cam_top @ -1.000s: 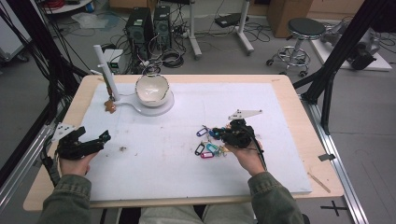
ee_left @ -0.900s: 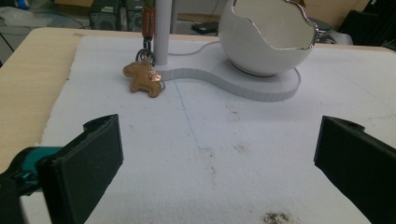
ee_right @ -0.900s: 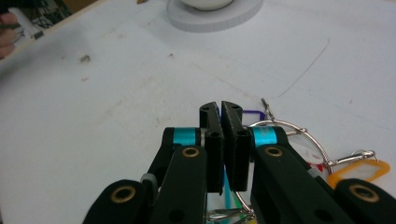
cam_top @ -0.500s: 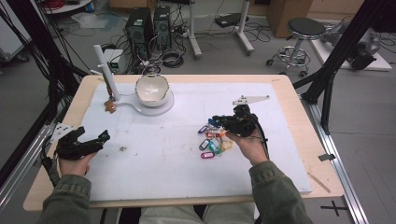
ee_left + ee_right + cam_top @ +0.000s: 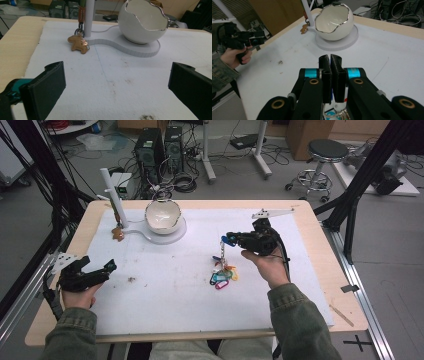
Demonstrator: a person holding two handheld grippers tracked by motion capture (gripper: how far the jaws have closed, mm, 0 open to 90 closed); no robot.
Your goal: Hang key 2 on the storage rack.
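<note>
From above, the right gripper [image 5: 226,239] was raised over the right half of the white mat [image 5: 165,295], its jaws pinched shut on the top of a bunch of coloured key tags [image 5: 223,272] that hung down from it, the lowest tags at or just above the mat; whether they touched it could not be told. The right gripper view showed what the high view could not: the two black pads pressed flat together, with a glimpse of a metal ring and a blue tag [image 5: 336,113] just beneath them.

The left gripper [image 5: 106,268] rested at the near left of the mat, jaws spread wide with nothing between them, as the left gripper view made plain. That view also caught a small brown horse-shaped charm [image 5: 78,44] hanging from the white post [image 5: 89,17], lying against the edge of the white stand [image 5: 130,48].

The eggshell-shaped white bowl [image 5: 162,215] sat on that stand at the far left. The right gripper view looked into it and showed its inside bare.
</note>
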